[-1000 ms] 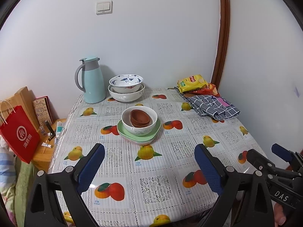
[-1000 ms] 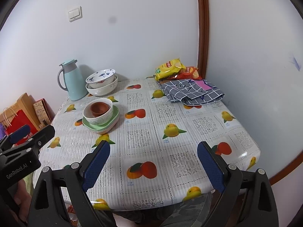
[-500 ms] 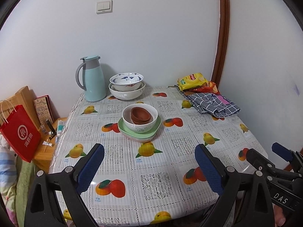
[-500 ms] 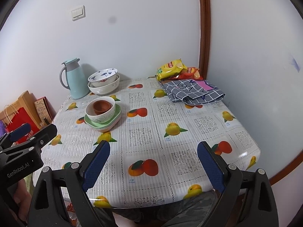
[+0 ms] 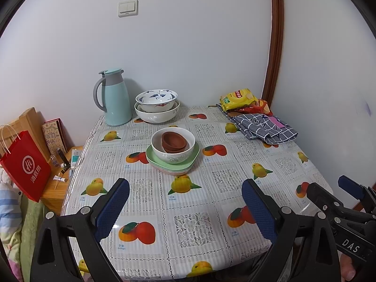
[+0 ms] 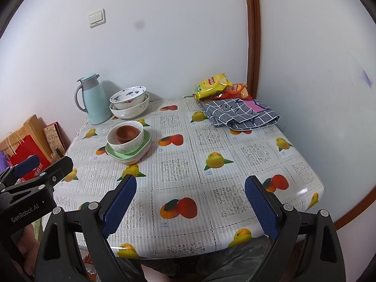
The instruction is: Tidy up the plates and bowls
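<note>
Brown small bowls (image 5: pixel 175 141) (image 6: pixel 127 133) sit nested inside a white bowl (image 5: pixel 173 156) (image 6: pixel 125 144), which rests on stacked green and pink plates (image 5: pixel 172 165) (image 6: pixel 128 156) mid-table. Two larger white bowls with blue and red patterns (image 5: pixel 157 108) (image 6: pixel 129 102) are stacked at the back by the wall. My left gripper (image 5: pixel 185 192) hangs open over the table's near edge, holding nothing. My right gripper (image 6: pixel 190 190) is open and empty too, over the near right part of the table. Each gripper's body shows at the edge of the other's view.
A light blue thermos jug (image 5: pixel 114 97) (image 6: pixel 92 98) stands back left. Snack bags (image 5: pixel 242 99) (image 6: pixel 216 85) and a folded checked cloth (image 5: pixel 263 127) (image 6: pixel 239 114) lie back right. A red paper bag (image 5: pixel 24 164) and a low wooden stand (image 5: pixel 55 192) are left of the table (image 5: pixel 192 223).
Both grippers have drawn back and slightly up from the table, so more of its near edge shows. The dishes have not moved, and both grippers stay open.
</note>
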### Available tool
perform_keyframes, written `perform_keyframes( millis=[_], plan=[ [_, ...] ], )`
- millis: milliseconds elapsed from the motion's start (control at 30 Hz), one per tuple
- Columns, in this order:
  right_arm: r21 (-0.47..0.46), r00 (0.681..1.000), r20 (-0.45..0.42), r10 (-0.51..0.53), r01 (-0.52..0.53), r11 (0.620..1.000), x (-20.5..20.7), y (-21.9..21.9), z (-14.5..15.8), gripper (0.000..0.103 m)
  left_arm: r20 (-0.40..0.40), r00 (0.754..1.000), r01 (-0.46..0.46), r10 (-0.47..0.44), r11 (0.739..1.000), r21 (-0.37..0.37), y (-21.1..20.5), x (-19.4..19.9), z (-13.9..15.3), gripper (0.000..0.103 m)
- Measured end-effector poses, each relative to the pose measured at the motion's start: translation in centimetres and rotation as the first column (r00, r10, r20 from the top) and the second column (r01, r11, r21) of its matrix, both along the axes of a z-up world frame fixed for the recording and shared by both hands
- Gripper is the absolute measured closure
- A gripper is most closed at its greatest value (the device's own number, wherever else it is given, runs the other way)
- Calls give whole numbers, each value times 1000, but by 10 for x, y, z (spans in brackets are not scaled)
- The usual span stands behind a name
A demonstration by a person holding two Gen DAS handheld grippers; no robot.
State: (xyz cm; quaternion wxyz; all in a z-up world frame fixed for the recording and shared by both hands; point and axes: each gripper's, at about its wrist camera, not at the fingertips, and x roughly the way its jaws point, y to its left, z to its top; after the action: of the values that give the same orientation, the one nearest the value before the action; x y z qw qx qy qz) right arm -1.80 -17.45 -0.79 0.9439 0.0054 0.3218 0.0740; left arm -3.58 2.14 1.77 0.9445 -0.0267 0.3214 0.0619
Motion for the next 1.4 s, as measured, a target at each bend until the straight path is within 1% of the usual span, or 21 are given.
perform_keyframes(
  millis=[1400],
  plan=[
    [10, 1000, 3, -9, 9, 1000, 0, -5, 1, 10, 2, 1000, 5, -5, 1000, 4, -1, 1, 1, 6]
  ],
)
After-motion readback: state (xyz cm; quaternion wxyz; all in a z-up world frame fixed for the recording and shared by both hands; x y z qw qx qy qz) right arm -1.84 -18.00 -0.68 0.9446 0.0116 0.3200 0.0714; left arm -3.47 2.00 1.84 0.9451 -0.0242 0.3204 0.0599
